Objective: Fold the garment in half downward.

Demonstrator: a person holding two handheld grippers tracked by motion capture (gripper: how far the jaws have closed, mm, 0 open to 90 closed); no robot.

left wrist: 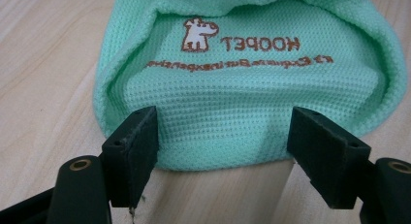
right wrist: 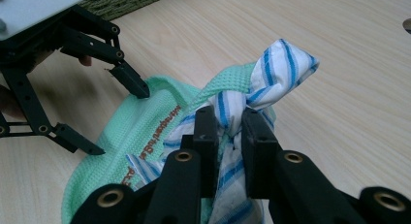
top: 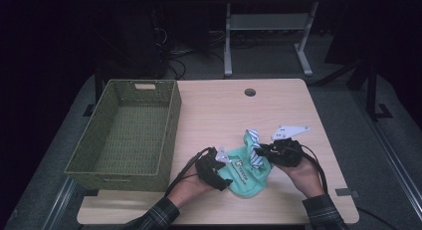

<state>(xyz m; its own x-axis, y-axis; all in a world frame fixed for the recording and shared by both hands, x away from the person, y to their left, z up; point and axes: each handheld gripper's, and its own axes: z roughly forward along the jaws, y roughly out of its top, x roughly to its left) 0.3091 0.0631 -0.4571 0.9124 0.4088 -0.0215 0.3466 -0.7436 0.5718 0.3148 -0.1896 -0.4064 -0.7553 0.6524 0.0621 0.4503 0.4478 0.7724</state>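
Right now my right hand-held gripper (right wrist: 228, 124) has its jaws nearly together, pinched on a bunched fold of the blue-and-white striped cloth (right wrist: 286, 69), whose knotted end pokes up past the jaws toward one o'clock in the right gripper view. That striped cloth sits inside the mint green garment (top: 246, 175), and a green band of the garment crosses it just above my jaws.

My left hand-held gripper (left wrist: 223, 141) stands with its jaws wide apart, one on each side of the garment's folded edge; the left pad touches the knit, while whether the right pad touches it I cannot tell. The printed dog logo (left wrist: 199, 35) and brown lettering lie beyond, toward twelve o'clock in the left gripper view.

In the high view, the garment lies on the wooden counter (top: 298, 200) near its front edge, between my two hands, with the left hand-held gripper at its nine o'clock and the right one at its two o'clock. The woven green basket (top: 171, 135) stands well apart at ten o'clock from the garment, on the counter's left side.
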